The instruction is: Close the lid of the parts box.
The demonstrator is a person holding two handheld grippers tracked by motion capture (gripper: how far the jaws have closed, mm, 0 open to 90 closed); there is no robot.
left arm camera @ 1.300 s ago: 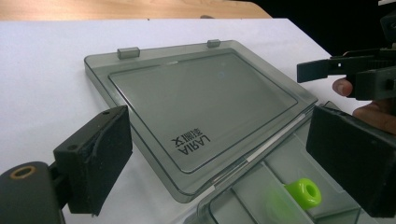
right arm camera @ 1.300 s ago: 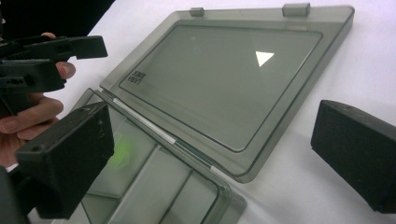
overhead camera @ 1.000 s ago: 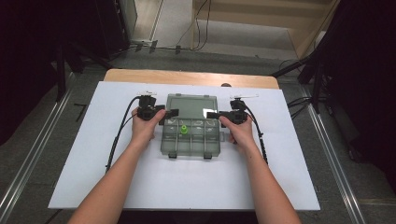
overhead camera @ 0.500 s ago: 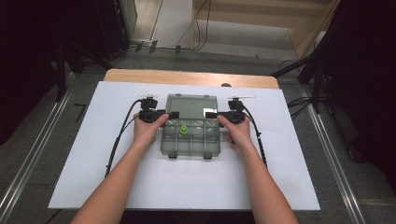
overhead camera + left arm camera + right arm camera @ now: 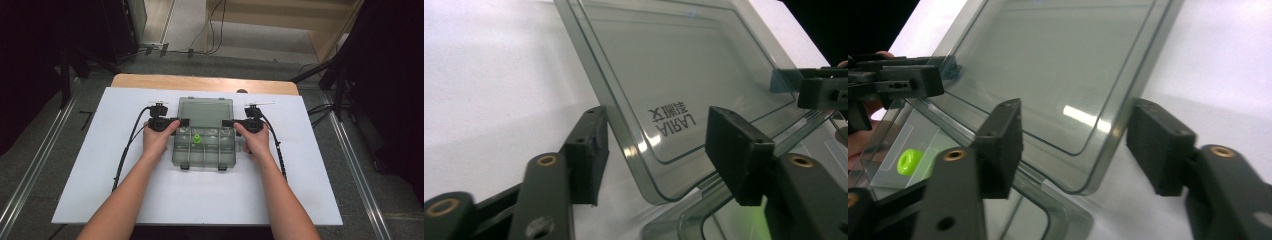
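Both sets of jaws have just been closing in on the open lid (image 5: 205, 111) of the clear compartment box (image 5: 205, 149) since the earlier high views; hands are otherwise holding position, box unmoved.

Left gripper (image 5: 183, 121): in the left gripper view the lid's near corner (image 5: 644, 165) is sitting between the two black jaws. One pad (image 5: 586, 150) is lying at or against the lid's edge, the other pad (image 5: 734, 145) is standing just off the panel face. Jaws half-spread, not yet pinching as far as I can judge.

Right gripper (image 5: 226, 122): mirror picture in the right gripper view. Lid corner (image 5: 1088, 170) between the jaws, gap visible on the outer side, inner pad (image 5: 1000, 145) near the face. Contact cannot be confirmed; reading it as not yet clamped.

Box is resting mid-sheet on the white table cover (image 5: 100, 165), lid leaning back away from the person, latches toward the person. A small green ring-shaped part (image 5: 197, 138) is lying in one rear compartment, also showing in the right gripper view (image 5: 910, 161).

Judgement: the two grippers are taking hold of the lid at both sides, probably to swing it shut over the tray. Grip needs to finish evenly, or the lid may twist on its hinge.
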